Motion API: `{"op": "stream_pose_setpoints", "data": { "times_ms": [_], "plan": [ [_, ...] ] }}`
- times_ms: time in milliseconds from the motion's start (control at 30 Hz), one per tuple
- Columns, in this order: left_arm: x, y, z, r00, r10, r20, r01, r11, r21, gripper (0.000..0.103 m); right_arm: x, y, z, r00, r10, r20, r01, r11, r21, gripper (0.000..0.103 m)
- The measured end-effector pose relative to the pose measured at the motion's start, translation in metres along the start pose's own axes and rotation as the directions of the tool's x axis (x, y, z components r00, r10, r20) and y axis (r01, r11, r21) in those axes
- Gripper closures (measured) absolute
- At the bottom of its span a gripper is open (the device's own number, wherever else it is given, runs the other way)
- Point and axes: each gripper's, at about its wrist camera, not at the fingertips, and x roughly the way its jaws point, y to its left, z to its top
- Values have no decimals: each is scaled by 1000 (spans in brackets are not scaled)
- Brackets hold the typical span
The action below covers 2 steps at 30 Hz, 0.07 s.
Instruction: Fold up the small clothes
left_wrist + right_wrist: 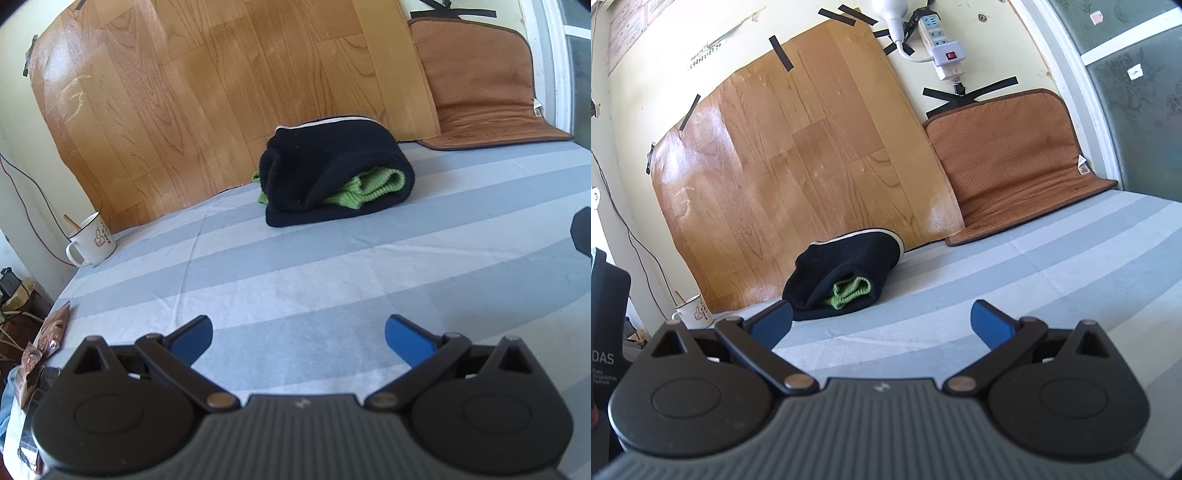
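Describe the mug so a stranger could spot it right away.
Start at the wood-grain sheet taped to the wall behind the striped bed. At its lower left corner, by the bed's edge, stands the mug. It is the only white thing there, with a handle, a thumbs-up print and a stick inside.

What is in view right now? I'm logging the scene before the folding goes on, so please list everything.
folded garment: 1, black with green knit showing inside, on the striped sheet near the wall
striped sheet: 1, blue and white, covering the surface
wood-pattern panel: 1, brown, taped to the wall behind the garment
seat cushion: 1, brown, leaning on the wall at far right
mug: 1, white, with a stick in it, at the sheet's left edge
power strip: 1, white, on the wall
snack packets: brown, count unclear, at the left edge
left gripper: open, holding nothing
right gripper: open, holding nothing
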Motion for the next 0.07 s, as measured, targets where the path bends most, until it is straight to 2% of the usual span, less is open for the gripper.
{"op": "stream_pose_setpoints", "data": {
  "times_ms": [67],
  "plan": [
    [0, -2, 1, 1000, -8, -1, 8, 1000, 2, 0, 0, 0, 0, 1000, -2, -1, 2, 1000, -5, 0]
  ]
}}
